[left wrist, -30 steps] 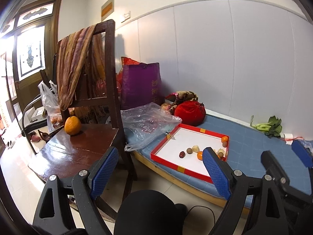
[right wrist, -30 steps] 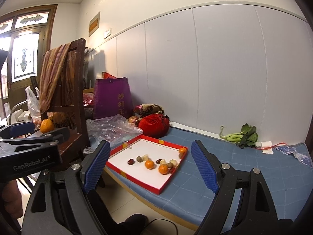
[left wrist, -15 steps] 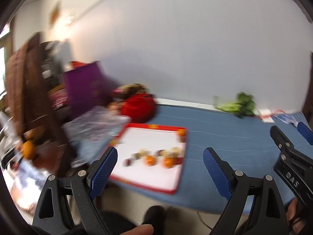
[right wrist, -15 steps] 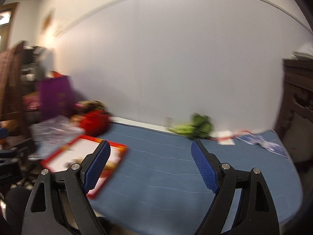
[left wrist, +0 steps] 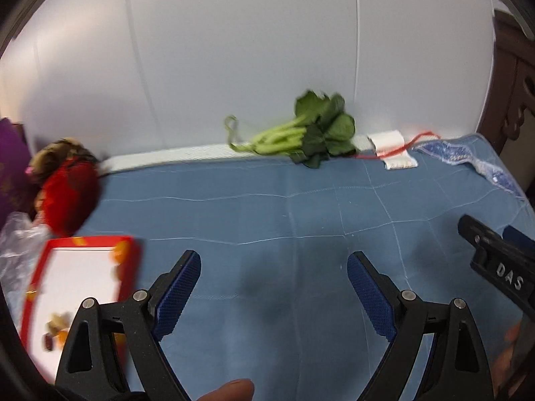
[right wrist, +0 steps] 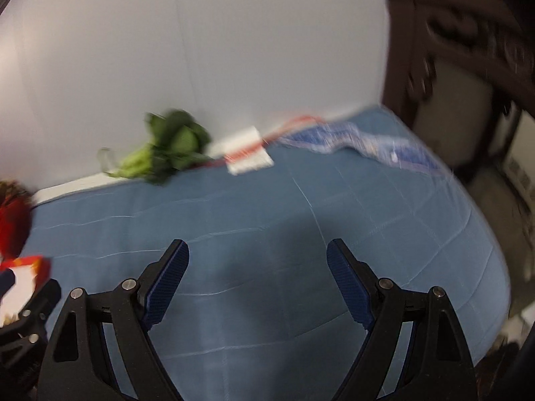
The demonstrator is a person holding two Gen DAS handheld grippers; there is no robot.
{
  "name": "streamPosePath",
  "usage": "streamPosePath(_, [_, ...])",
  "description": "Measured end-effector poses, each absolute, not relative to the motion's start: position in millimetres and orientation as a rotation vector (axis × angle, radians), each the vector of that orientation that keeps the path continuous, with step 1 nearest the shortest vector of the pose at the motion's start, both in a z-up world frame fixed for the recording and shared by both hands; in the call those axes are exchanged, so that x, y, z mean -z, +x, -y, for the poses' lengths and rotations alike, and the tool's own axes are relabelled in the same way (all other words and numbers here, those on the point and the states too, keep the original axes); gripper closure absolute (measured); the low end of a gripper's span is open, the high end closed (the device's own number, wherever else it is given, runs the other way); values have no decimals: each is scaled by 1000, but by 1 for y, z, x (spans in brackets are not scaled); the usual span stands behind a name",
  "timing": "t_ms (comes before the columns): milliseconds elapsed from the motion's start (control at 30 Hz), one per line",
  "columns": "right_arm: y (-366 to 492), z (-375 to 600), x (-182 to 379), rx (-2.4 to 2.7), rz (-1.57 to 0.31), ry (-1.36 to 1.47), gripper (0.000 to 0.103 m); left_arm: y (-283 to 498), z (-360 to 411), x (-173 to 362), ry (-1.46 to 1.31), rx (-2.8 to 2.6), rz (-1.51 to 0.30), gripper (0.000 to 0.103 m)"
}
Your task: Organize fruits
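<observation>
A red-rimmed white tray (left wrist: 130,269) lies on the blue mat at the lower left of the left wrist view, with several small fruits (left wrist: 55,329) blurred near its front end. My left gripper (left wrist: 272,259) hangs open over bare mat to the right of the tray, nothing between its blue pads. In the right wrist view only the tray's corner (right wrist: 40,264) shows at the left edge. My right gripper (right wrist: 257,245) is open above the mat's middle, holding nothing. Its black body (left wrist: 498,264) shows at the right of the left wrist view.
Leafy greens (left wrist: 311,133) lie against the white wall at the mat's back. A red pouch (left wrist: 70,193) and a clear plastic bag (left wrist: 16,234) sit left of the tray. A white cloth (right wrist: 249,157) and a blue plastic sheet (right wrist: 364,147) lie back right. Dark wooden furniture (right wrist: 468,50) stands right.
Both views have swung right and tilted down: the chair, orange and purple bag left the frame, the tray slid to the left edge, and the mat now fills the view. Both grippers stayed open.
</observation>
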State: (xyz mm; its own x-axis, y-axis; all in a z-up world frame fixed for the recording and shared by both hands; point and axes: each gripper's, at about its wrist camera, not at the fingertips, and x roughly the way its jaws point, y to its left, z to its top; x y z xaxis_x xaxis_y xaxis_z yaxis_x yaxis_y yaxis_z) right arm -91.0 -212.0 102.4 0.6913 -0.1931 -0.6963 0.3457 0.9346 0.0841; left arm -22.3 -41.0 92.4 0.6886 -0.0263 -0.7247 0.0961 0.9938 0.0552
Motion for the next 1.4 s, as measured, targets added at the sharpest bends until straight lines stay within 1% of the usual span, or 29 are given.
streamPosePath(200, [-63,217,-48,327,-881,186,18,16,47,-41,94,67,-901,13])
streamPosePath(300, [-54,211,-34,330,-928,132,18,25,46,-22,98,57,-948,13])
streamPosePath(400, [-50,208,-33,328,-920,98,18,31,46,-10,101,59,-979,13])
streamPosePath(500, [-46,207,-31,330,-930,96,17,31,47,-6,99,61,-976,12])
streamPosePath(633, [-43,203,-25,343,-926,67,15,28,42,0,75,55,-967,7])
streamPosePath(733, [-41,197,-19,357,-912,30,8,31,37,2,50,56,-979,3])
streamPosePath(800, [-39,196,-17,373,-913,17,0,32,37,4,49,46,-984,1])
streamPosePath(1400, [-36,193,-14,387,-917,7,0,34,34,8,17,55,-995,1])
